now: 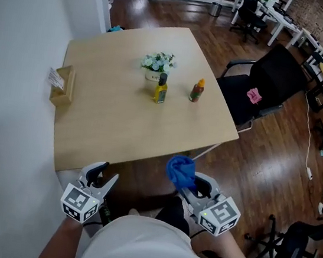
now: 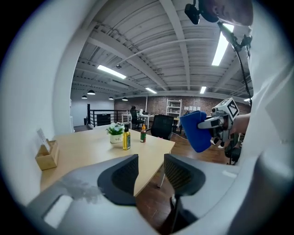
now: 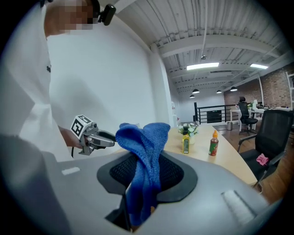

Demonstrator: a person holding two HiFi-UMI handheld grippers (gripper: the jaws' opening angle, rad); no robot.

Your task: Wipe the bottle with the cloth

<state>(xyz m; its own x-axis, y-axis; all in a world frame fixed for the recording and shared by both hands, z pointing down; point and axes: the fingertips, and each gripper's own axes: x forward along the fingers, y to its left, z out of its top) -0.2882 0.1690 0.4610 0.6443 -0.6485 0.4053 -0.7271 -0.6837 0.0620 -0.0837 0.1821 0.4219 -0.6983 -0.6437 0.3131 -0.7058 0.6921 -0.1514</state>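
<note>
Two bottles stand on the wooden table (image 1: 108, 124) far ahead of me: a yellow-green bottle (image 1: 161, 89) and a red-orange bottle (image 1: 197, 91). They show as the yellow-green bottle (image 3: 185, 143) and red-orange bottle (image 3: 213, 143) in the right gripper view. My right gripper (image 1: 188, 183) is shut on a bunched blue cloth (image 1: 179, 170), which stands up between its jaws as the cloth (image 3: 146, 147). My left gripper (image 1: 109, 172) hangs below the table's near edge, its jaws a narrow gap apart with nothing between them. Both grippers are close to my body.
A small pot of flowers (image 1: 157, 65) stands just behind the bottles. A wooden box (image 1: 62, 84) sits at the table's left edge by the white wall. A black office chair (image 1: 269, 81) stands to the table's right on the wooden floor.
</note>
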